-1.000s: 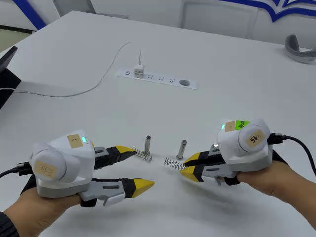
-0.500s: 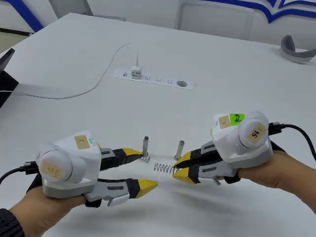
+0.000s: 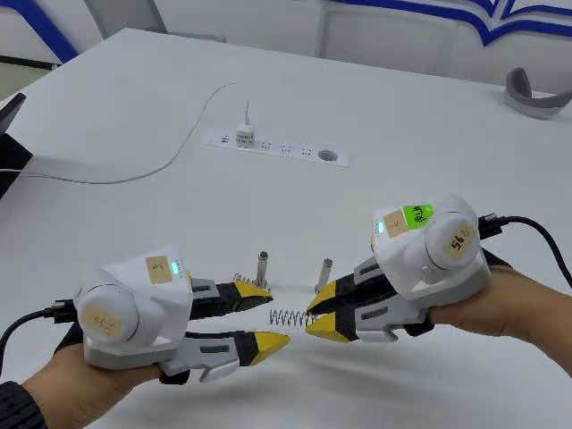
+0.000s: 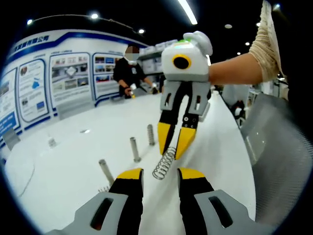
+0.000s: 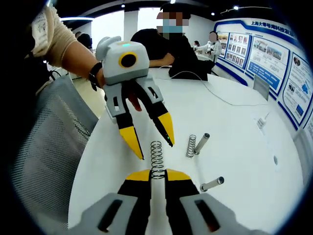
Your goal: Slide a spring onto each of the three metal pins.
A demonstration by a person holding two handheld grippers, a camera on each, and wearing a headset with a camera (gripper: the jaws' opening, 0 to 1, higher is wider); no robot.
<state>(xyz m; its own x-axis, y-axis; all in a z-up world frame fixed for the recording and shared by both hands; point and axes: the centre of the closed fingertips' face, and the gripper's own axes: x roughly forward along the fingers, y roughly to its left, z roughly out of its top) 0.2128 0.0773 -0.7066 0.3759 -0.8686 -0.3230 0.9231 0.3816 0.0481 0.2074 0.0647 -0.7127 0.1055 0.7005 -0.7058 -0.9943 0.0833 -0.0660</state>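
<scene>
My right gripper [image 3: 314, 319] is shut on one end of a steel spring [image 3: 290, 315] and holds it level above the white table. The spring's free end reaches between the yellow fingertips of my open left gripper [image 3: 273, 316]. In the right gripper view the spring [image 5: 156, 157] stands up from my jaws toward the left gripper [image 5: 153, 141]. Two upright metal pins [image 3: 262, 265] [image 3: 323, 273] stand just behind the tips. A second spring [image 3: 241, 279] lies at the base of the left pin. The left gripper view shows three pins [image 4: 134, 149] in a row.
A white power strip [image 3: 277, 146] with a plugged-in cable [image 3: 170, 156] lies farther back on the table [image 3: 402, 107]. A grey curved object [image 3: 534, 89] rests at the far right. A dark object [image 3: 9, 134] is at the left edge. People sit behind the table.
My right gripper has taken the spring up off the table and carried it left, toward the left gripper. The left gripper has edged closer, so the spring's free end now lies between its fingers.
</scene>
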